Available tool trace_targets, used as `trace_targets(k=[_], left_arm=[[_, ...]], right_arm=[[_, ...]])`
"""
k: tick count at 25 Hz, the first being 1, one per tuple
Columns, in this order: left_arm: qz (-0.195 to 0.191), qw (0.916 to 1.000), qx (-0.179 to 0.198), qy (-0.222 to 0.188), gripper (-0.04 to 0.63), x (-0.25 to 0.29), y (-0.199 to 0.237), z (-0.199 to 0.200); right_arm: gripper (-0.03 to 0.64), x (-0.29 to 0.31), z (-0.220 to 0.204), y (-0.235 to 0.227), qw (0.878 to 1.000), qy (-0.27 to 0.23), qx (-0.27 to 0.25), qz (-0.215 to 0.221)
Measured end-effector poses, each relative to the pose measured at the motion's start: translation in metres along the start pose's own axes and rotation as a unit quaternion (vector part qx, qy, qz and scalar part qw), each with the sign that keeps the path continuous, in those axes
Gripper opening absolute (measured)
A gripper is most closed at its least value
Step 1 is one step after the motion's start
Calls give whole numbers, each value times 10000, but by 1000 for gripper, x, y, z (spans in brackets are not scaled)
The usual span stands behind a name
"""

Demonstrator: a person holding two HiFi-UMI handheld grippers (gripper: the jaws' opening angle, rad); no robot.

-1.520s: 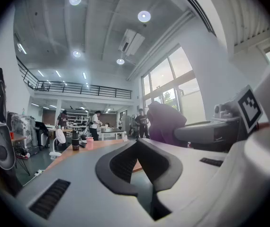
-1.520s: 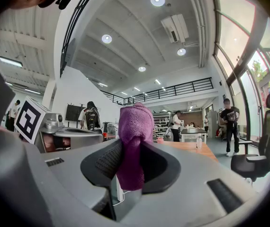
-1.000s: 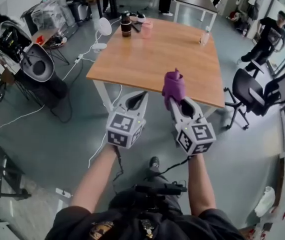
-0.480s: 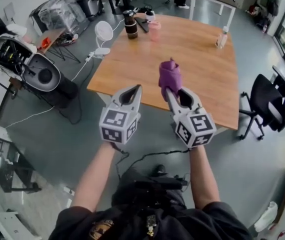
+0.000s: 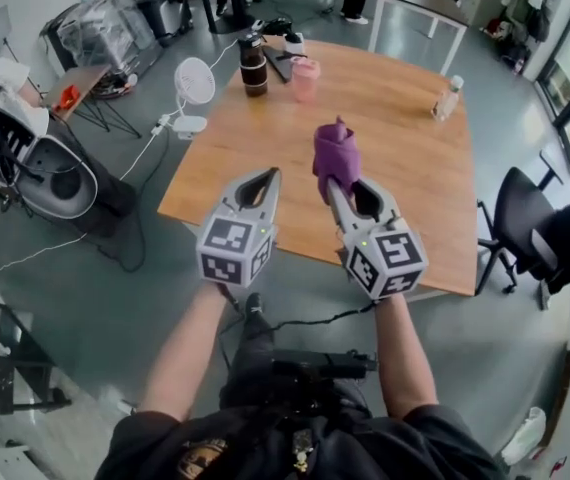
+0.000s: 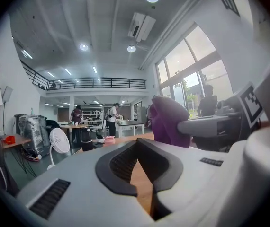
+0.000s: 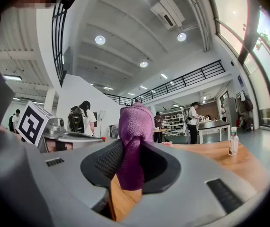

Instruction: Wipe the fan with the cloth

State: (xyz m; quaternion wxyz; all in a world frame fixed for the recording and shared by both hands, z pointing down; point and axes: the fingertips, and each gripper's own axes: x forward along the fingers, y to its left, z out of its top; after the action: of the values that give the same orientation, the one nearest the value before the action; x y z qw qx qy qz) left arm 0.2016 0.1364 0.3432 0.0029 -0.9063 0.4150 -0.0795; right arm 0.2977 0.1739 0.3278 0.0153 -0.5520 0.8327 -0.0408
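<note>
Both grippers are up and side by side in front of the person, pointing out toward the near edge of the wooden table [image 5: 395, 128]. The right gripper [image 5: 336, 185] has the purple cloth [image 5: 335, 155]: its own view shows the jaws clamped on a hanging fold, with the bunched top of the cloth standing up above the fingertips. The left gripper [image 5: 270, 175] carries nothing; its view shows the jaws closed tip to tip, with only the tabletop showing through the gap behind the tips. The two grippers sit close together but apart, and the cloth touches only the right one. And the fan [image 5: 194, 82]? It is the small white one standing upright on the floor [image 5: 115, 298], just beside the table's left edge near the far corner, with a white cable trailing from its base. It is well away from both grippers, off to the front-left. Up on the far part of the table stand a dark tumbler [image 5: 253, 66] and a pink cup [image 5: 306, 76] near each other, with a clear bottle [image 5: 447, 99] alone toward the right side. A black office chair [image 5: 517, 236] sits off the table's right end.
</note>
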Motion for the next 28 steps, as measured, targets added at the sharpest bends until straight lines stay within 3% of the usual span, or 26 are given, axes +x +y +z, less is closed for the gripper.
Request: trace_targets(k=[3, 10, 18, 23, 28], left_arm=[[-165, 9998, -63, -89, 6, 25, 20, 6], [-298, 9992, -255, -27, 6, 66, 124, -12], [-293, 9981, -492, 246, 6, 89, 198, -42], [-153, 9978, -523, 383, 6, 103, 217, -55], [292, 9971, -460, 533, 6, 113, 247, -60]], right_arm=[[112, 28, 2, -10, 9999, 102, -43, -130], [112, 127, -3, 10, 9982, 431, -222, -362], [112, 205, -19, 29, 9967, 736, -190, -269], [112, 235, -27, 28, 9964, 831, -163, 54], [112, 267, -26, 26, 9949, 798, -121, 599]])
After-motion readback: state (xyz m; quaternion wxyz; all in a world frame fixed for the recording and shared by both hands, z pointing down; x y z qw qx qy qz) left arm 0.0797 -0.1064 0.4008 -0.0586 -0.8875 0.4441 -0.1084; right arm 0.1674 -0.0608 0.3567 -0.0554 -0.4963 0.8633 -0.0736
